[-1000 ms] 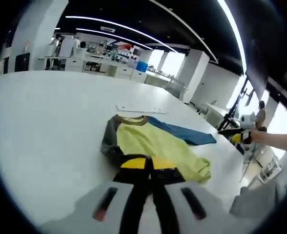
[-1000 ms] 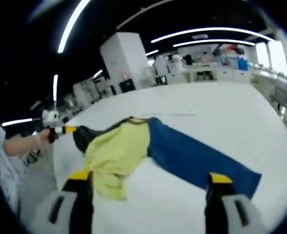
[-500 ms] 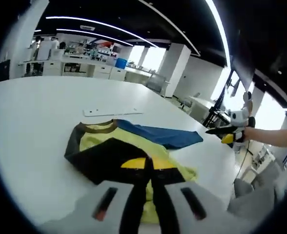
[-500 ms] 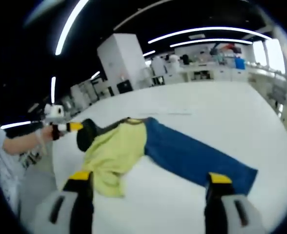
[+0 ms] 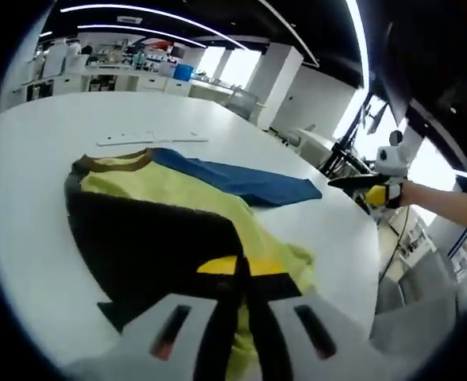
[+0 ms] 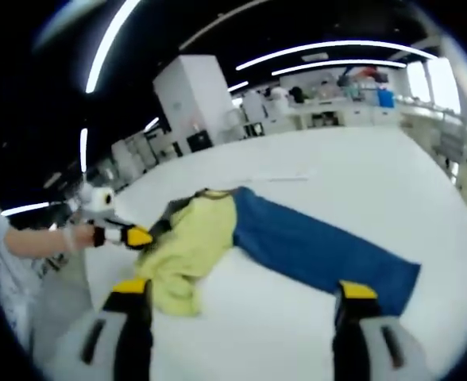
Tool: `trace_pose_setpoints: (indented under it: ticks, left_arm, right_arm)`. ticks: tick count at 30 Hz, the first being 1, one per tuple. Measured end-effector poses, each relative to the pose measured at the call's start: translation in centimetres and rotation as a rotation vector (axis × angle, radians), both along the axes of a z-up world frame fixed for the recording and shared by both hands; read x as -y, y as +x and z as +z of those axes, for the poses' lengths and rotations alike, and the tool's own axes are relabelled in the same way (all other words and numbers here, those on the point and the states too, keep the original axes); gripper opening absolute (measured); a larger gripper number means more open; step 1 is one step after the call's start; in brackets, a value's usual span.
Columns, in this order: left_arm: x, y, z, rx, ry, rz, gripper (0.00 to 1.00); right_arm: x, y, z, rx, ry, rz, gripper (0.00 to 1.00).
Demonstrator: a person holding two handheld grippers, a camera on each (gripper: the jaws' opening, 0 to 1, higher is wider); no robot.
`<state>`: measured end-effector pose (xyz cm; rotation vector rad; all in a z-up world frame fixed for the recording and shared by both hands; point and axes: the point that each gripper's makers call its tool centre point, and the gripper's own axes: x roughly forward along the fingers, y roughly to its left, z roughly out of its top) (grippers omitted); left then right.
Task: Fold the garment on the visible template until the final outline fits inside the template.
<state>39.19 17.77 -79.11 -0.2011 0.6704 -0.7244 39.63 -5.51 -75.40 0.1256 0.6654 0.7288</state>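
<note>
The garment point(image 5: 187, 197) lies on the white table point(image 5: 35, 167): yellow body, blue sleeve point(image 5: 241, 179) stretched out to the right, black sleeve point(image 5: 150, 246) drawn towards me. My left gripper point(image 5: 245, 267) is shut on the black sleeve's end. In the right gripper view the yellow body point(image 6: 192, 244) and blue sleeve point(image 6: 321, 252) lie ahead of my right gripper point(image 6: 241, 290), which stands open and wide, holding nothing. The left gripper point(image 6: 135, 236) sits at the garment's left edge there. A thin white template strip point(image 5: 150, 140) lies beyond the collar.
A hand holds the right gripper point(image 5: 374, 191) off the table's right edge. The template strip point(image 6: 286, 178) lies flat on bare table behind the garment. Desks, pillars and shelves stand far behind.
My left gripper has come lower and closer to the garment with the black sleeve, which now spreads wider over the yellow body. The right gripper stays open in place.
</note>
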Motion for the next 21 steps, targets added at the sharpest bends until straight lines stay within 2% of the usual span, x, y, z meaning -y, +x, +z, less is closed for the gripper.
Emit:
trace_pose_setpoints:
  ticks: [5,13,16,19,21]
  left_arm:
    - [0.1,-0.3,-1.6,-0.03,0.015,0.003,0.0]
    - [0.1,-0.4,-1.6,-0.033,0.017,-0.003,0.01]
    - [0.5,-0.7,-1.3,-0.027,0.01,-0.029,0.08]
    - [1.1,-1.4,-0.7,-0.007,0.016,-0.07,0.2]
    - [0.9,-1.5,-0.3,0.006,0.013,-0.071,0.29]
  right_arm:
    - [0.1,-0.1,-0.1,-0.004,-0.001,-0.002,0.95]
    - [-0.1,-0.2,-0.2,-0.004,-0.001,-0.001,0.95]
    - [-0.1,-0.2,-0.2,-0.004,0.001,-0.001,0.95]
    - [0.0,-0.1,-0.4,-0.007,-0.002,0.003,0.95]
    - [0.1,0.0,-0.5,-0.01,0.0,0.001,0.95]
